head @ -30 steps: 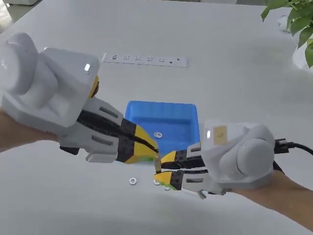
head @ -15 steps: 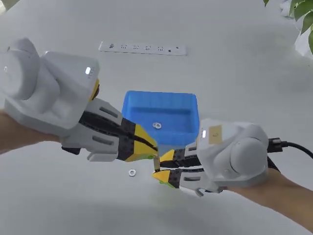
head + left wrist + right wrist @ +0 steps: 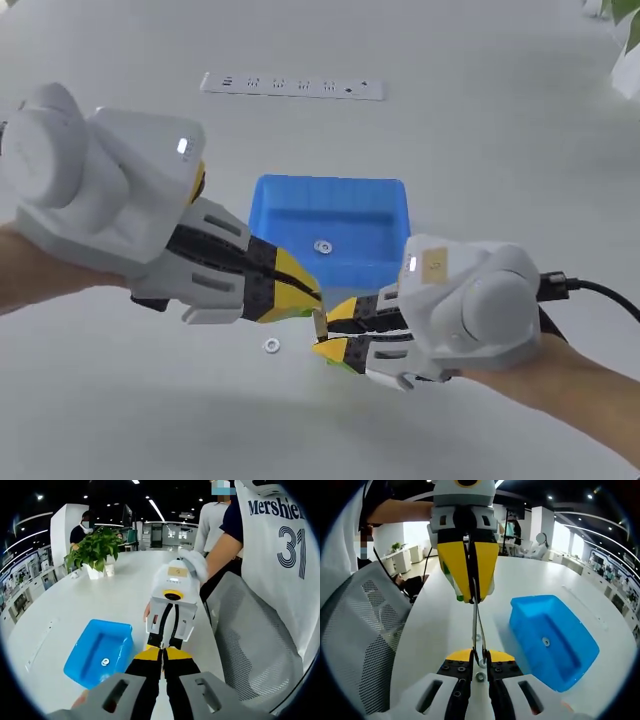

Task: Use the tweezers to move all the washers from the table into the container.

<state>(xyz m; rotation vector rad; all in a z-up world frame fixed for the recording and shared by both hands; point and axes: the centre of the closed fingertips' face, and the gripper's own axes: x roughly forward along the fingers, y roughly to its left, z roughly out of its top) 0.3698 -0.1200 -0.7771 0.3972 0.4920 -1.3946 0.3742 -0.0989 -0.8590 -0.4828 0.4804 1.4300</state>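
A blue container sits mid-table with one washer inside it; it also appears as the container and the container. Another washer lies on the table just in front of it. Thin metal tweezers run between the two grippers, which meet tip to tip. My left gripper comes in from the left, shut on the tweezers' far end. From the right, my right gripper is shut around the tweezers near their tips. Small washers lie under my right jaws.
A white power strip lies at the far side of the white table. A potted plant stands on the table's far end. A mesh chair and people stand beside the table.
The head camera has tilted, so the container and the loose washer sit higher in the picture. Two washers seen by the right gripper's jaws are now hidden beneath it. Both grippers stay joined.
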